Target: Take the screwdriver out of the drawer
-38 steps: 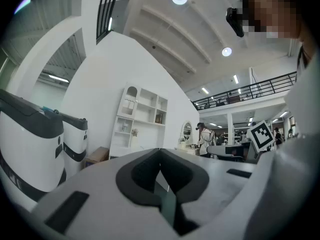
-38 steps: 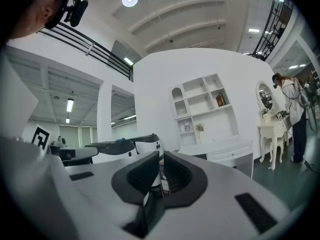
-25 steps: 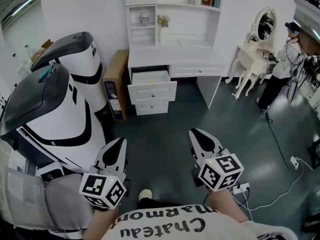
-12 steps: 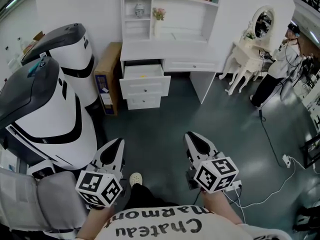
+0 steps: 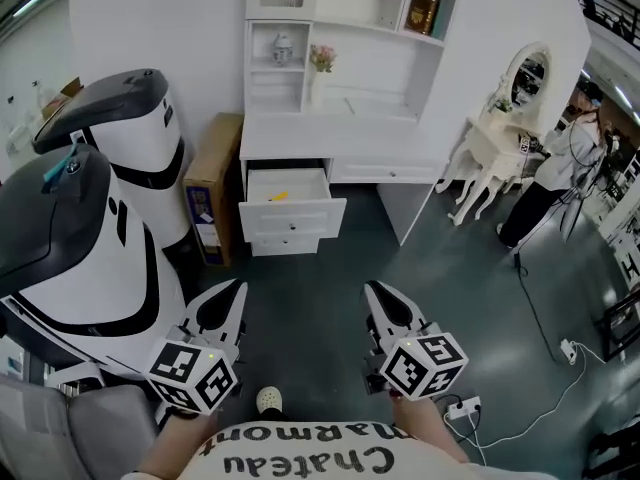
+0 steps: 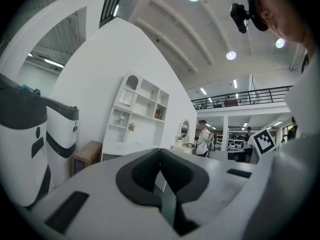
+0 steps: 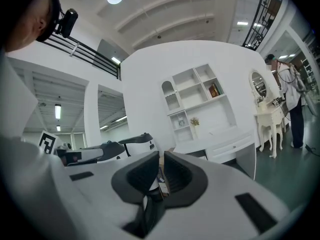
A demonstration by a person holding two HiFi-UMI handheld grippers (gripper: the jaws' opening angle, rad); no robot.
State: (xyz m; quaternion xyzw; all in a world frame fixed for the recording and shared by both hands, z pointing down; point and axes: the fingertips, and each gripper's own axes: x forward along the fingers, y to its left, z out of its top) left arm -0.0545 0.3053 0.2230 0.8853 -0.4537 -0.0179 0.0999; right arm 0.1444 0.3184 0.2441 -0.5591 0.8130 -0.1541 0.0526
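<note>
Left claw [image 5: 233, 291] and right claw [image 5: 377, 291] point level, both closed, empty.

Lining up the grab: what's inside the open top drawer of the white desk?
In the top drawer, a small yellow-orange object lies on the white floor, too small to confirm as the screwdriver. The desk top covers the rear; the drawer front hides the near edge.

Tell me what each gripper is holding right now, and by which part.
Nothing is held. The left gripper and the right gripper are both shut and empty, well short of the open drawer.
</note>
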